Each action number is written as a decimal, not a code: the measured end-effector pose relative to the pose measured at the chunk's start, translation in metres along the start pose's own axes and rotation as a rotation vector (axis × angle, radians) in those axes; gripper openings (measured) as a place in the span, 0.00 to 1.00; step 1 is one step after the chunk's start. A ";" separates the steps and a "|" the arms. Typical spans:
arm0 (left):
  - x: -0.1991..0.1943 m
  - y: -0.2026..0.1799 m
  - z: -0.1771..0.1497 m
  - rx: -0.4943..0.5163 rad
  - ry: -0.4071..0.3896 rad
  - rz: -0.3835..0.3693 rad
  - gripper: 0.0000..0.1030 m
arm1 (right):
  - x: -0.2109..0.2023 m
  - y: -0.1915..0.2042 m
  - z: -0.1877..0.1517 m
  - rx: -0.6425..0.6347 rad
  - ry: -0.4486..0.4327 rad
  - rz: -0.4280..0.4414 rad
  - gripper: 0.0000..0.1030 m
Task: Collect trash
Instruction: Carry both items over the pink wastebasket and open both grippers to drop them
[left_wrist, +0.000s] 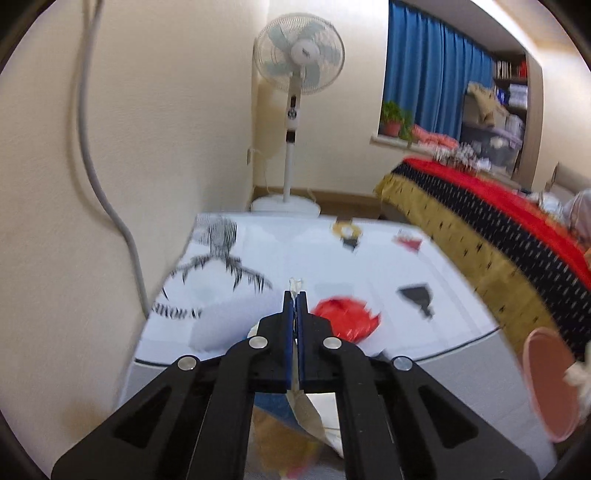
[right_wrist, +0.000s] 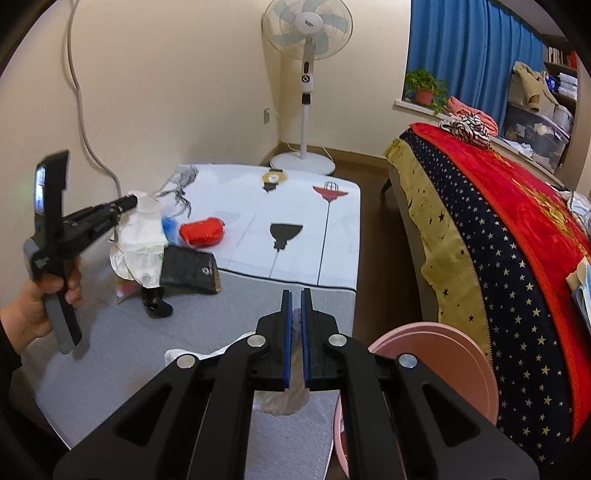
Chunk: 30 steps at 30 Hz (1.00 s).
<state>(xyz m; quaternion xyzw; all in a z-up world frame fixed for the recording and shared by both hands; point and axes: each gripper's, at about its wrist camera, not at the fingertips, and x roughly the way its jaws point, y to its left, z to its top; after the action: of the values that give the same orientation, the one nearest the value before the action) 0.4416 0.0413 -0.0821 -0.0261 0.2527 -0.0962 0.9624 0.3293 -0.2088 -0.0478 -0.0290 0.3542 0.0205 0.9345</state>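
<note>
table (right_wrist: 110, 369) with red wrapper (right_wrist: 202, 231), black packet (right_wrist: 190, 274)

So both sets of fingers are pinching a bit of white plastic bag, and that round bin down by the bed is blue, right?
Not quite: the bin is pink, not blue, as the right wrist view shows. The rest holds: the left gripper has its fingers pinched on a white plastic bag, and the right gripper is pinching another white bag.

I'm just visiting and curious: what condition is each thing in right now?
Left gripper: shut on the white bag.
White bag: pinched at its top edge.
Right gripper: shut on a clear plastic bag.
Red wrapper: crumpled, lying on the table.
Pink bin: open-topped, beside the table.
Fan: upright.
</note>
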 end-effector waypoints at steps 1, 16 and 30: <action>-0.010 -0.001 0.007 -0.003 -0.016 -0.002 0.01 | -0.003 0.000 0.002 0.006 -0.011 0.008 0.05; -0.204 -0.053 0.031 0.003 -0.067 -0.013 0.01 | -0.111 0.021 0.010 0.014 -0.161 0.093 0.05; -0.314 -0.092 -0.060 0.006 0.024 -0.080 0.01 | -0.221 0.047 -0.084 -0.031 -0.117 0.139 0.05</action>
<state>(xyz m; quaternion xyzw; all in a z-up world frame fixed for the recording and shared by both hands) 0.1280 0.0135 0.0261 -0.0322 0.2626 -0.1356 0.9548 0.1056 -0.1713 0.0342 -0.0178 0.2999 0.0924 0.9493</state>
